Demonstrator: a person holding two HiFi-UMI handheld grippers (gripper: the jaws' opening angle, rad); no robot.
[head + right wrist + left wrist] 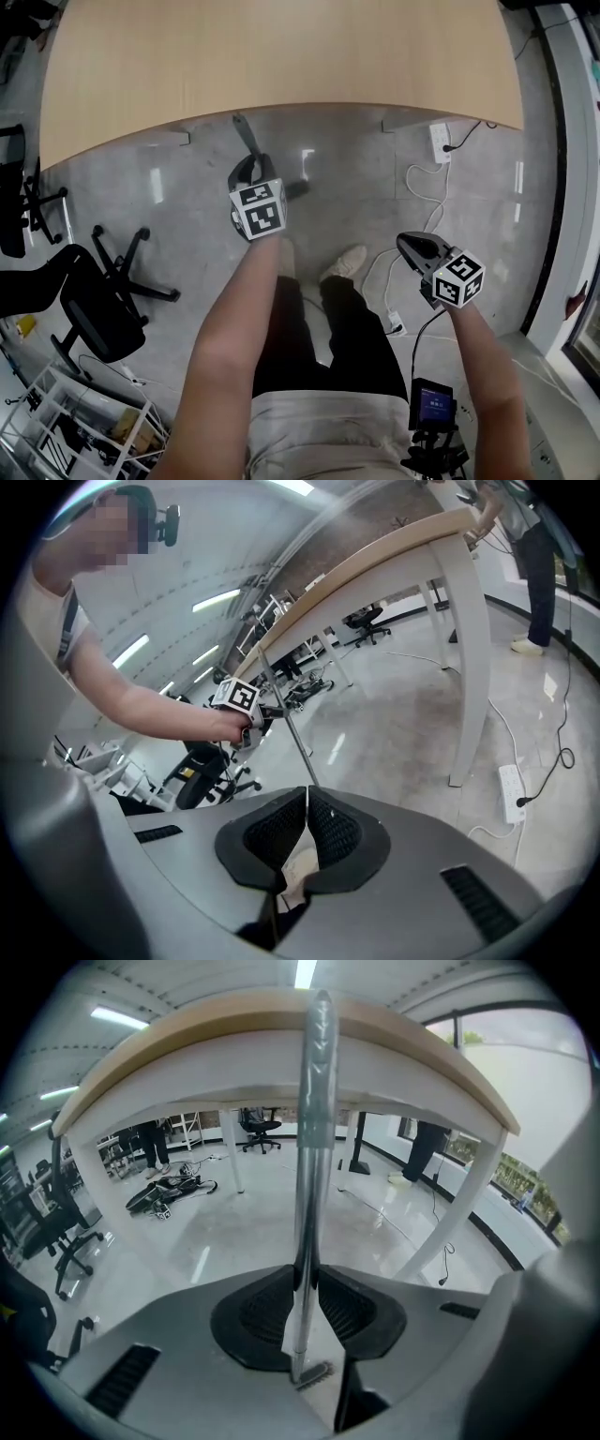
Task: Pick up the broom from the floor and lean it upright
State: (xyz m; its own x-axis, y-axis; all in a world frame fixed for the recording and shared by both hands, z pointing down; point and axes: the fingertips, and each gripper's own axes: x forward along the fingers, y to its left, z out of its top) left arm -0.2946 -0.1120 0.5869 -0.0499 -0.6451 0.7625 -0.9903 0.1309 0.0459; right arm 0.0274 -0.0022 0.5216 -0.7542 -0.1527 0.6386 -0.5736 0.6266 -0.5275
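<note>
The left gripper (304,1283) pinches, jaws partly apart, the broom's metal handle (315,1129), which stands nearly upright by the wooden table's edge (187,1040), while the right gripper (307,803) is closed, empty.

A big table (281,56) with a light wood top fills the far side. Its legs (469,667) are white. Under the table and in front of it, the floor (356,178) is grey and shiny, and lights show in it. A white power strip (439,142) lies on the floor by the table's right end. A white cable (424,202) curls away from it. Left of the table stands a black chair (94,300) on wheels. Further from the table is a white shelf (56,412). Long lights (305,971) glow on the ceiling above the table. Past the table's right side are windows (511,1180) with green outside.
</note>
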